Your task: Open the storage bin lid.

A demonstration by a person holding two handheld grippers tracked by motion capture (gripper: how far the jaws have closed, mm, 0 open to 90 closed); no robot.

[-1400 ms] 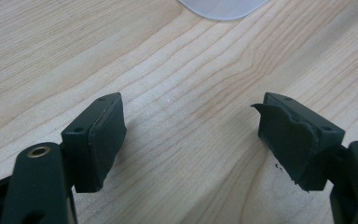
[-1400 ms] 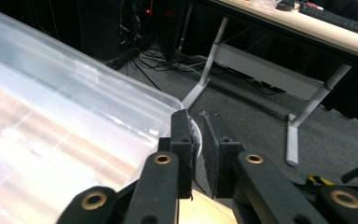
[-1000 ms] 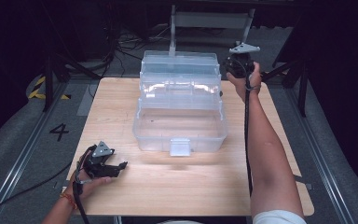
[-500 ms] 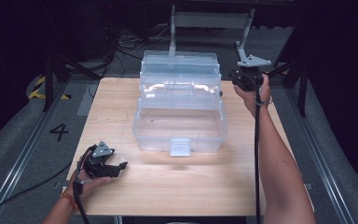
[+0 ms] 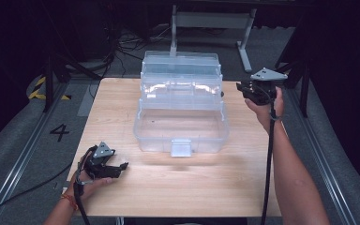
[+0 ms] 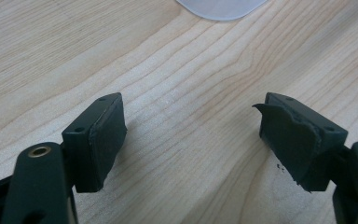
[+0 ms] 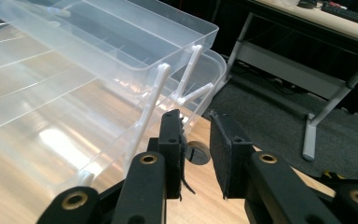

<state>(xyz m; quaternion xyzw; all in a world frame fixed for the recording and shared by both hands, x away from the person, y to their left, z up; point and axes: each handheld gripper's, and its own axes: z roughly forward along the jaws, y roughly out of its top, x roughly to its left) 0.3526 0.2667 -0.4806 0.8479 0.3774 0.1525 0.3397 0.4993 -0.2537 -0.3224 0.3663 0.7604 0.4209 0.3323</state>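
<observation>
A: Where's the clear plastic tiered storage box (image 5: 182, 110)?

B: Sitting mid-way on the light wooden table (image 5: 178, 187), trays fanned open toward the far edge

A: And the left hand-held gripper (image 5: 117, 168)?

B: Resting low near the table's front left corner, jaws spread wide, holding nothing

A: The right hand-held gripper (image 5: 242, 87)?

B: Raised just beside the box's right end, near its white hinge arms (image 7: 154, 100); jaws narrowly parted, gripping nothing

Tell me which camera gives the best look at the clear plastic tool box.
The high view: the whole clear tool box stands open on the table. The right gripper view catches its tiered trays and hinge arms up close; the left gripper view catches just a rounded front edge.
</observation>
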